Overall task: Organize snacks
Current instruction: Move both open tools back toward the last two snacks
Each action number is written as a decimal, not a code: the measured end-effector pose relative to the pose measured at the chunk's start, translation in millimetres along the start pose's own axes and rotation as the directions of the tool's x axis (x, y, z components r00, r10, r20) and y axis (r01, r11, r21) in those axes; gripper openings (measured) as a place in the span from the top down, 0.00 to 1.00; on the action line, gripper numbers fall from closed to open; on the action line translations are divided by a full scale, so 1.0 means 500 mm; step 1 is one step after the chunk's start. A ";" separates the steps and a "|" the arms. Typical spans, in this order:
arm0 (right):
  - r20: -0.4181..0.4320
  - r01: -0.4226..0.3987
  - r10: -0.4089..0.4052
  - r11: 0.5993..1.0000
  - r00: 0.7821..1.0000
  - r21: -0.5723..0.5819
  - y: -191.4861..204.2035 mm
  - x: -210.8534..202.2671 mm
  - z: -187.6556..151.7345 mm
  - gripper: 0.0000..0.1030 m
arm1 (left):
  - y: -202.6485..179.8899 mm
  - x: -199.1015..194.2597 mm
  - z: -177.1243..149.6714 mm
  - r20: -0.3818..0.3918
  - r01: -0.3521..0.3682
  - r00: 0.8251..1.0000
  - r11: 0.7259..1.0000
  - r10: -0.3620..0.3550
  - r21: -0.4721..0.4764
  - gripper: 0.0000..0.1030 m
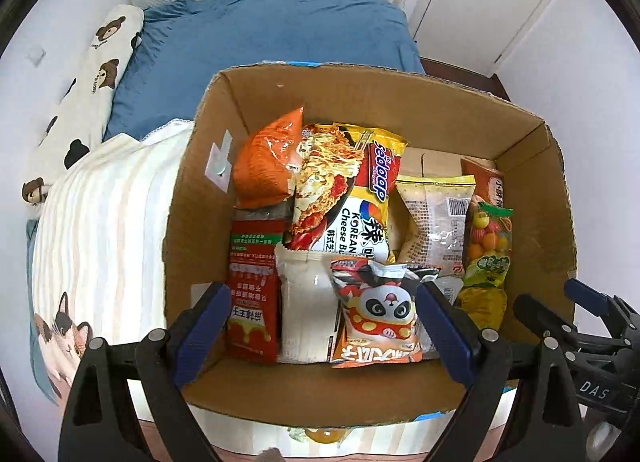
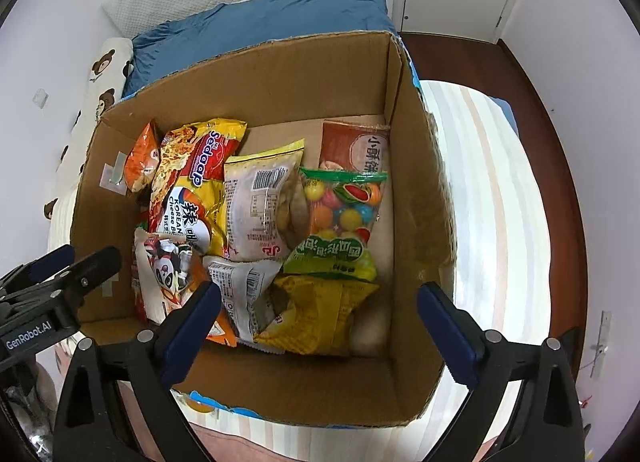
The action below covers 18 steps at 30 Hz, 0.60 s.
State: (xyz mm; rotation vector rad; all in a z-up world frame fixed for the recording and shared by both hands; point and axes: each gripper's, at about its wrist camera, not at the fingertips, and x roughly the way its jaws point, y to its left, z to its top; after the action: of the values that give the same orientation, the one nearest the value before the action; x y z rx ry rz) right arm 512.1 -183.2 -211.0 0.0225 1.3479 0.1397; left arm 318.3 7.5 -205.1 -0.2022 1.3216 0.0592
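While both the left gripper (image 1: 320,326) and the right gripper (image 2: 318,326) hover spread wide and empty above the cardboard box (image 1: 360,98) on the bed (image 1: 100,222), the snacks lie packed inside it, so the packing seems nearly done or a rearrangement is pending. Any next move calls for lowering onto one packet, perhaps the panda packet (image 1: 376,310) nearest the left gripper, without crushing neighbours like the noodle packet (image 1: 344,190).

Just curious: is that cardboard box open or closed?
Open: the box has no lid or flaps over it, and the snacks inside show from above.
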 end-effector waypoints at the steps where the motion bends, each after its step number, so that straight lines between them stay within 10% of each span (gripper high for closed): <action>1: 0.002 -0.002 0.002 1.000 1.000 0.003 0.000 -0.001 -0.003 0.03 | 0.000 -0.002 -0.001 0.004 -0.003 1.000 1.000 0.003 0.000 0.08; 18: 0.170 -0.039 0.041 0.999 0.985 -0.014 0.027 -0.115 -0.080 0.03 | -0.018 -0.155 -0.091 0.226 -0.029 0.974 0.999 0.019 0.044 0.08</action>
State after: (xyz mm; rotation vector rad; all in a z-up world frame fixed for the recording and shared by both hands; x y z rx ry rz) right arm 459.7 -179.0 -162.8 0.0512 1.1766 0.1747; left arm 256.9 -4.3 -139.9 -0.1348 1.0977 0.0691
